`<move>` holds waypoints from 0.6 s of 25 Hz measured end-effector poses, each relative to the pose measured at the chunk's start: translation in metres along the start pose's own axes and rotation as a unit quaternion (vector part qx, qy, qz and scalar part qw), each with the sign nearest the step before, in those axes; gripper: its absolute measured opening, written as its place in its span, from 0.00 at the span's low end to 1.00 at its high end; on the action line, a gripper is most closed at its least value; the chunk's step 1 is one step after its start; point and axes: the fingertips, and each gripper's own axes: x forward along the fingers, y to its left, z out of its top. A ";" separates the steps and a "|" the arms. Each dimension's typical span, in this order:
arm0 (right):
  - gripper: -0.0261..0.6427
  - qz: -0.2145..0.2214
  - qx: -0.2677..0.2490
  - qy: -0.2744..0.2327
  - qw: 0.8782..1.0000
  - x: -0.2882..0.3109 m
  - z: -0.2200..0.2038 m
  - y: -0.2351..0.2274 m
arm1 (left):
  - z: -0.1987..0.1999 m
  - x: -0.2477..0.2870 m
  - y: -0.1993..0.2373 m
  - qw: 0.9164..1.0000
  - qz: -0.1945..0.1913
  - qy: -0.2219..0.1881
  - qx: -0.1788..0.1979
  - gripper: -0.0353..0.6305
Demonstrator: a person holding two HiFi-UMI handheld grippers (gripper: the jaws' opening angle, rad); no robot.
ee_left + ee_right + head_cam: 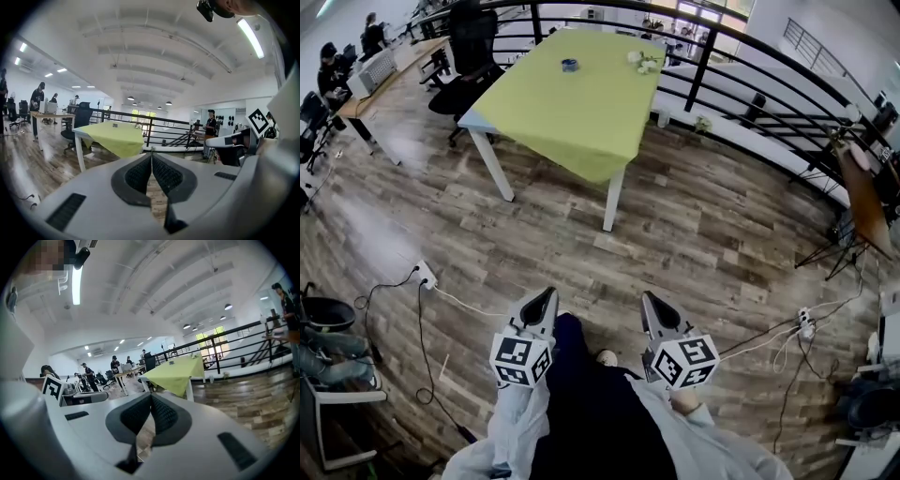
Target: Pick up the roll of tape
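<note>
Both grippers shut and empty at the bottom of the frame, tape far off on the table

Here's the wide wooden floor (703, 225) filling the head view, and up at top centre stands the white-legged table (581, 112) under its yellow-green cloth, black railing (712, 56) curving behind it. Down at the bottom centre, the left gripper (547, 294) and the right gripper (651, 298) sit side by side, both pointing up the frame toward that table and well apart from it. In each gripper view the dark ribbed pads are pressed together, nothing between them. And the roll of tape (569, 65), a small blue ring, lies on the cloth near the table's far end, upper centre, with a small white object (643, 62) off to its right
</note>
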 end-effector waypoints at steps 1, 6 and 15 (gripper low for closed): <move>0.05 0.003 0.001 0.001 1.000 0.002 0.001 0.001 | 0.000 0.002 0.000 1.000 0.001 0.001 0.002 0.09; 0.05 0.017 0.005 -0.001 1.000 0.017 0.003 0.005 | 0.004 0.011 0.011 1.000 0.006 0.001 0.000 0.09; 0.05 0.016 0.004 -0.011 1.000 0.064 0.032 -0.003 | 0.032 0.054 0.045 1.000 0.009 -0.014 0.001 0.09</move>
